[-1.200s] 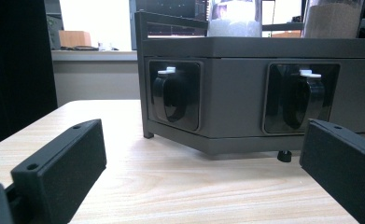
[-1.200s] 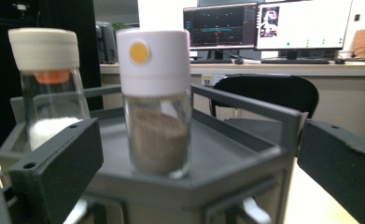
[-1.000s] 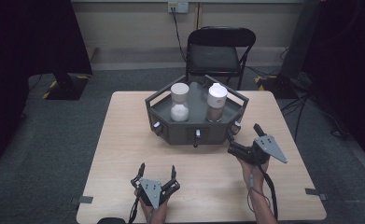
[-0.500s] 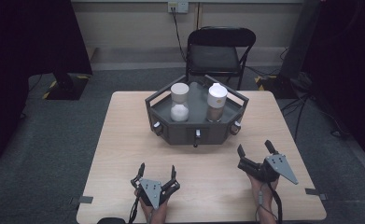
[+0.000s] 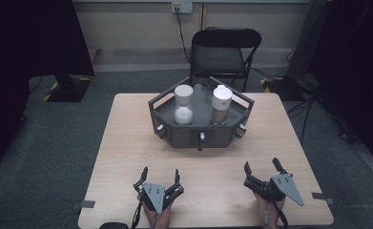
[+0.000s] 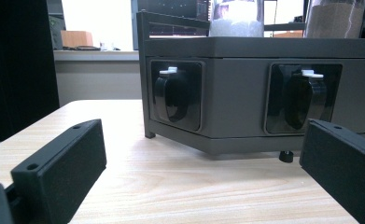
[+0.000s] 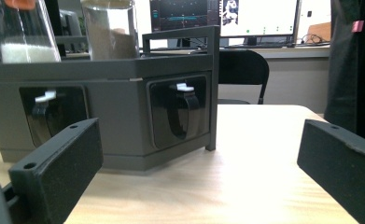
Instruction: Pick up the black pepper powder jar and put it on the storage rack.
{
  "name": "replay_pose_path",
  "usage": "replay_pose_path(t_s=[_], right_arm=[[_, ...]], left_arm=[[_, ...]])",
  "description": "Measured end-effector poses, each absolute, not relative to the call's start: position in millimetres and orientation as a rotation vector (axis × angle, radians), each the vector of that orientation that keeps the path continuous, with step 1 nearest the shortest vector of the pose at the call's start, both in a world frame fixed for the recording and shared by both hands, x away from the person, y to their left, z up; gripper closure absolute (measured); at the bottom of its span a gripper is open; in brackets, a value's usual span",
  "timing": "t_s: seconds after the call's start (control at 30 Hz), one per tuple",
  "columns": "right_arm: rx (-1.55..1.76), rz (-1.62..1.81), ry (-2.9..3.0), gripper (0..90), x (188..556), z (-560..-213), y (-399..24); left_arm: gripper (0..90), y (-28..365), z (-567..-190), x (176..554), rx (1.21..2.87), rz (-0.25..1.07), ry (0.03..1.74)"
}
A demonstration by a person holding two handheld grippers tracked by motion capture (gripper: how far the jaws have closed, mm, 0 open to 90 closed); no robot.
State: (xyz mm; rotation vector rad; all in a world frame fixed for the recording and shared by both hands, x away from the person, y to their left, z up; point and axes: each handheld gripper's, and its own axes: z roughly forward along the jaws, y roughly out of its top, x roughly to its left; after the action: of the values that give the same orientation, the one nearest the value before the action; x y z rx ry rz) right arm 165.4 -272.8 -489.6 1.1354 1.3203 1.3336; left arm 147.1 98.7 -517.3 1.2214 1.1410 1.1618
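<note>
- The left hand-held gripper rests low at the near edge of the desk, jaws spread wide with nothing between them.
- The right hand-held gripper sits near the desk's right corner, jaws likewise wide apart and empty.
- The grey rack stands mid-desk, well apart from both, carrying a white-filled jar and a brown-filled jar.
</note>
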Motion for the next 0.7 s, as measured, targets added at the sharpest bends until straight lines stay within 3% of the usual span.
replay_pose_path(t_s=[0.7], right_arm=[[1.110,1.285,1.278,0.0,154.3,-515.9,-263.6]], left_arm=[[0.0,97.9,-517.4,146.9,1.219,1.165,1.144]])
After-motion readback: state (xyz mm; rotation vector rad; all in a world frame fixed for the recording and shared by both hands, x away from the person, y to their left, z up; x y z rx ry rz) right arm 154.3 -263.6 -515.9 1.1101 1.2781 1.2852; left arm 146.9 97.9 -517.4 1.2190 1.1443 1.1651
